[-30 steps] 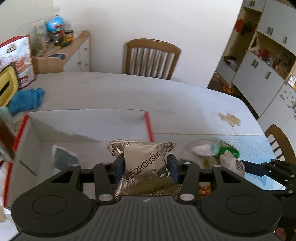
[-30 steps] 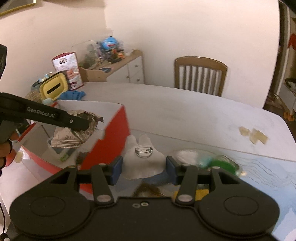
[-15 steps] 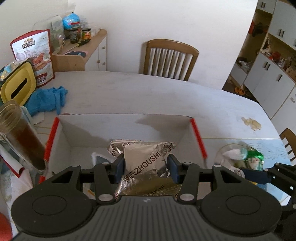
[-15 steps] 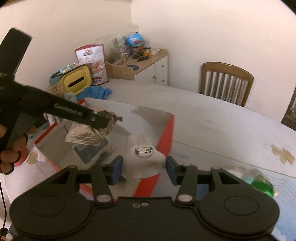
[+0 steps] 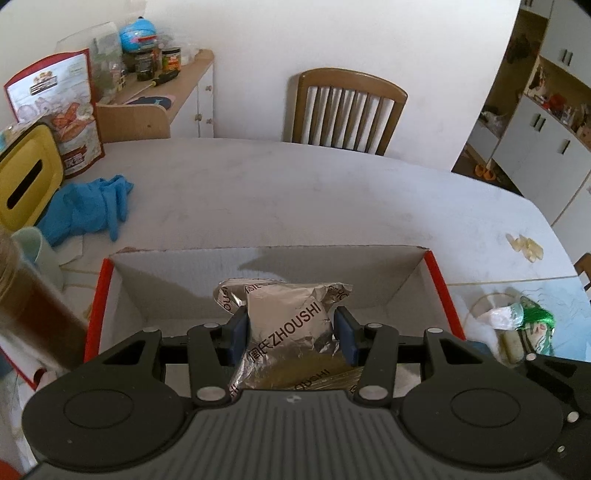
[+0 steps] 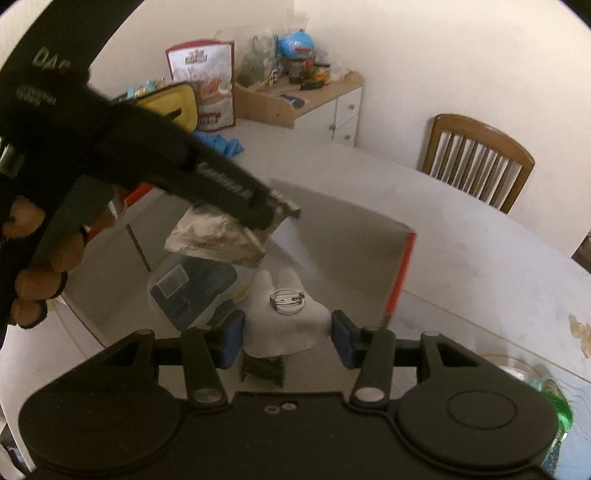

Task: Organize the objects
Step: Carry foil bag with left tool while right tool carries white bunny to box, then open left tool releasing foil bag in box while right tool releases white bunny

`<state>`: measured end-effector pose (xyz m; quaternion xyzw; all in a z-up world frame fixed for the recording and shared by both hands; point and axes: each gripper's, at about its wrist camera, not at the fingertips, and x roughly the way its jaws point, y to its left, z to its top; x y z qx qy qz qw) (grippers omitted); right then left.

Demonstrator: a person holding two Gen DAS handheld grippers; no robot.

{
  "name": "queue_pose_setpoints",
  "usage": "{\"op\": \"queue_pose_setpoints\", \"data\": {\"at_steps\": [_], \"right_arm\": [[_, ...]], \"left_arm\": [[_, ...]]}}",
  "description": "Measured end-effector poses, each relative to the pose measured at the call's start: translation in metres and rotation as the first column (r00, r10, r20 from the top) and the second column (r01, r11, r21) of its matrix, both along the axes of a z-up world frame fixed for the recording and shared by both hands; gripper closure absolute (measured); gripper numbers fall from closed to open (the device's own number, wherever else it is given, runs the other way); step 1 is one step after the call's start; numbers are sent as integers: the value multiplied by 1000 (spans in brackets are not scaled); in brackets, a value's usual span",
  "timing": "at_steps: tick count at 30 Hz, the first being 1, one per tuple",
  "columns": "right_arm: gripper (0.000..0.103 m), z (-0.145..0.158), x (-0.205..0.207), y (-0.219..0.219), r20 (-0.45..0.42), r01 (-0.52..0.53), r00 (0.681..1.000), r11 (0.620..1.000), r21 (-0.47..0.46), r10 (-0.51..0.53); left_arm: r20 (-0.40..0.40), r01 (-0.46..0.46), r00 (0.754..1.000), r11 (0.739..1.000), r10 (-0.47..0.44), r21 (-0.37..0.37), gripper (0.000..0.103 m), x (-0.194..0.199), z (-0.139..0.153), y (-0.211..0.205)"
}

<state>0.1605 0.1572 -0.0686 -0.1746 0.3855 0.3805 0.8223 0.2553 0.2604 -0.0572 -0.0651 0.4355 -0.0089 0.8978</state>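
i am in a home, in its dining room. a big pale dining table (image 5: 295, 192) fills the room, with a slatted wooden chair (image 5: 347, 110) pushed up at its far side by a plain white wall. to my left a low white cabinet with a wooden top (image 5: 184, 92) is crowded with jars, a screwdriver and a blue globe-like toy (image 5: 137, 34). a snack bag (image 5: 55, 110), a yellow tissue box (image 5: 26, 181) and blue rubber gloves (image 5: 88, 206) lie on the table. to my right, white cupboards with open shelves (image 5: 546, 110) hold household odds and ends, and orange slippers (image 5: 484, 170) sit on the floor.
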Motion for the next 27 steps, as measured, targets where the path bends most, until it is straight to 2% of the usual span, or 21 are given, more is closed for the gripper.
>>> {"op": "queue_pose_setpoints", "data": {"at_steps": [4,17,27], "right_arm": [[54,-10,6,15,-35,-12,999,999,-38,11],[54,-36,10,38,-47,-29,999,990,-138,22],[54,-47,8,43,-76,-29,997,986,-166,17]], "left_arm": [[-20,17,1000,1000,-17,16,54,13,-11,-2],[-110,76,991,996,-70,49,54,33,-50,-11],[-185,76,980,997,-70,30,54,40,-68,-6]]}}
